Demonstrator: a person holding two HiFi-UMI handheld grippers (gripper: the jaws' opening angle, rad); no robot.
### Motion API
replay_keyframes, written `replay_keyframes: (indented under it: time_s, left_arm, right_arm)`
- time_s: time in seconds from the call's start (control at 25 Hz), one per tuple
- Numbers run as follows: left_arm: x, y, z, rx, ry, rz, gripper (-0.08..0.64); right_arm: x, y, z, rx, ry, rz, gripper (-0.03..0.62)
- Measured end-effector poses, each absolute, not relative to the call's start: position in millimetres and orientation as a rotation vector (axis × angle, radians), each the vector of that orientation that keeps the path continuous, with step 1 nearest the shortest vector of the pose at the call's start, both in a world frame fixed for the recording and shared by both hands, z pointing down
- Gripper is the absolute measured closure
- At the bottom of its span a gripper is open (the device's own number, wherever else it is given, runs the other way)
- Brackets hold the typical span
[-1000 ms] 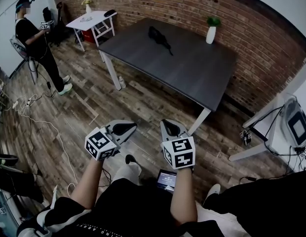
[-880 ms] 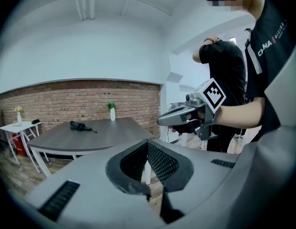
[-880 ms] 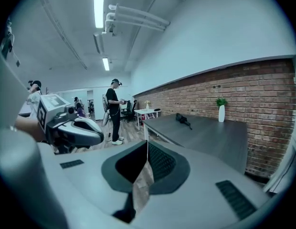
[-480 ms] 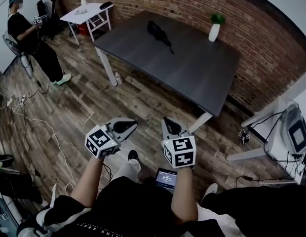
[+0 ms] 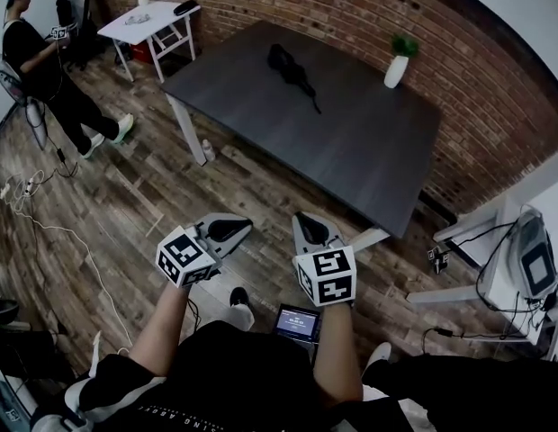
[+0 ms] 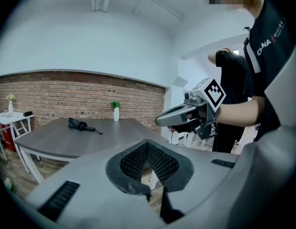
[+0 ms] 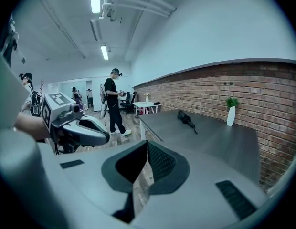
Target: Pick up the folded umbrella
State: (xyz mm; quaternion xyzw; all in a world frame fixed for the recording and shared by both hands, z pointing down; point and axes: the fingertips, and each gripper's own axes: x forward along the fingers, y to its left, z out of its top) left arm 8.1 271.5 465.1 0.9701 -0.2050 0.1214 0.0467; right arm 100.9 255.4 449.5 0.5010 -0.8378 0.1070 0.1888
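Note:
The folded black umbrella (image 5: pixel 291 68) lies on the far part of the dark grey table (image 5: pixel 351 151), with its strap end pointing right. It also shows small in the left gripper view (image 6: pixel 80 125) and the right gripper view (image 7: pixel 186 118). My left gripper (image 5: pixel 229 229) and right gripper (image 5: pixel 307 227) hang side by side over the wooden floor, well short of the table. Both are shut and hold nothing. Each gripper view shows its own jaws closed, the left gripper (image 6: pixel 148 148) and the right gripper (image 7: pixel 147 150), with the other gripper beside them.
A white vase with a green plant (image 5: pixel 398 64) stands at the table's far right. A small white table (image 5: pixel 146 23) and a standing person (image 5: pixel 38 66) are at the far left. Cables (image 5: pixel 45 219) trail on the floor, a lit screen (image 5: pixel 297 324) lies at my feet, and a white desk (image 5: pixel 522 250) is to the right.
Both grippers have travelled forward together towards the table and stayed shut. The table sits larger and nearer in view, and the standing person has slid towards the left edge.

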Motion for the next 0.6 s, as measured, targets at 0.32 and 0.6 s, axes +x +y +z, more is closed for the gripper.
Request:
replay_keyframes:
  time_s: [0.32, 0.6]
  left_arm:
    - [-21.2, 214.8, 462.9, 2.951, -0.569, 0.345, 0.557]
    - [-29.7, 194.9, 473.2, 2.94, -0.477, 0.353, 0.557]
  right_arm:
    - [77.3, 201.9, 441.4, 1.481, -2.331, 0.333, 0.581]
    - [66.8, 176.9, 448.9, 1.538, -2.326, 0.426, 0.581]
